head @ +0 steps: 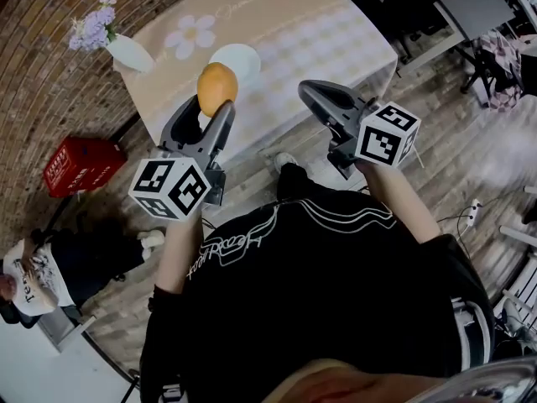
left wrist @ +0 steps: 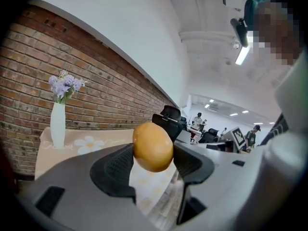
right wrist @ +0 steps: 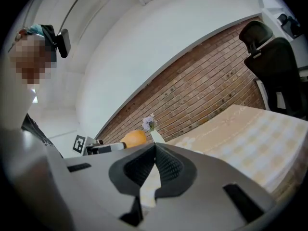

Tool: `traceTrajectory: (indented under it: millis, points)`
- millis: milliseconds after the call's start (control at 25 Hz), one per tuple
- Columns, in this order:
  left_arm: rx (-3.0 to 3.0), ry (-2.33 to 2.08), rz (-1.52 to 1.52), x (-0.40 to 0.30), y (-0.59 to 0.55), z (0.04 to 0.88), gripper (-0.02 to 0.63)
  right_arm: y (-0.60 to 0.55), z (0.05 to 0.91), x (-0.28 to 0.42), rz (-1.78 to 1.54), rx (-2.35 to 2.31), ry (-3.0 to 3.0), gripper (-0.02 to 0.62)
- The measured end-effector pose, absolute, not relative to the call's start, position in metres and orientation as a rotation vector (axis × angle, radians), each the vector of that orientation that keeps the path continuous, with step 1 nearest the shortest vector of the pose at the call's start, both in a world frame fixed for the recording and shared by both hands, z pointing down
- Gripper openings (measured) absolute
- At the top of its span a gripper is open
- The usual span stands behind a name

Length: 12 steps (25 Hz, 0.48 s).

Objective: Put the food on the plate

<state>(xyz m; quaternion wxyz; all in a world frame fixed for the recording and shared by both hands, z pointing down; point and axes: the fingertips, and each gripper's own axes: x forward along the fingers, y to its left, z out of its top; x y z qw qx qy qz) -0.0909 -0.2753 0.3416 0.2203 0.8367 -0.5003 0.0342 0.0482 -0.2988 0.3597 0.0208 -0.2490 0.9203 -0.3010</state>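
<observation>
A rectangular worktop (head: 319,49) draped in a beige cloth with white daisy prints is standing against a brick wall (head: 38,49). On the wooden floor at its left, a red plastic crate (head: 80,164) is sitting. The person in the black printed shirt (head: 336,284) is holding both grey tools out towards the worktop's near edge.

The left tool (head: 211,103) is clamping a round orange-yellow food item (head: 216,86) between its ribbed pads, its jaws standing wide around it. Its own view is showing the food (left wrist: 153,147) pinched at both sides and lifted clear of the cloth. The right tool (head: 312,91) is pointing level beside it, well apart; its jaws are pressing together with nothing between them (right wrist: 155,148).

A round white plate (head: 245,60) is lying bare on the worktop's near left part. In the head view the food is overlapping its near rim, in the air and not resting on it. A slim white vase of purple flowers (head: 130,53) is leaning at the far left corner.
</observation>
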Motion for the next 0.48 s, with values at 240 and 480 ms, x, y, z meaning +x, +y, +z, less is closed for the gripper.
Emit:
traceTrajectory:
  millis: [240,480]
  points:
    - [2.309,-1.396,0.126,-0.100,-0.322,0.359,0.252,-0.340,0.373,0.042,-0.991,-0.761,2.842,-0.003]
    - [2.294,-1.465,0.223,-0.111,-0.371,0.383,0.252,-0.371,0.390,0.044,-1.026,-0.783,2.847,-0.003]
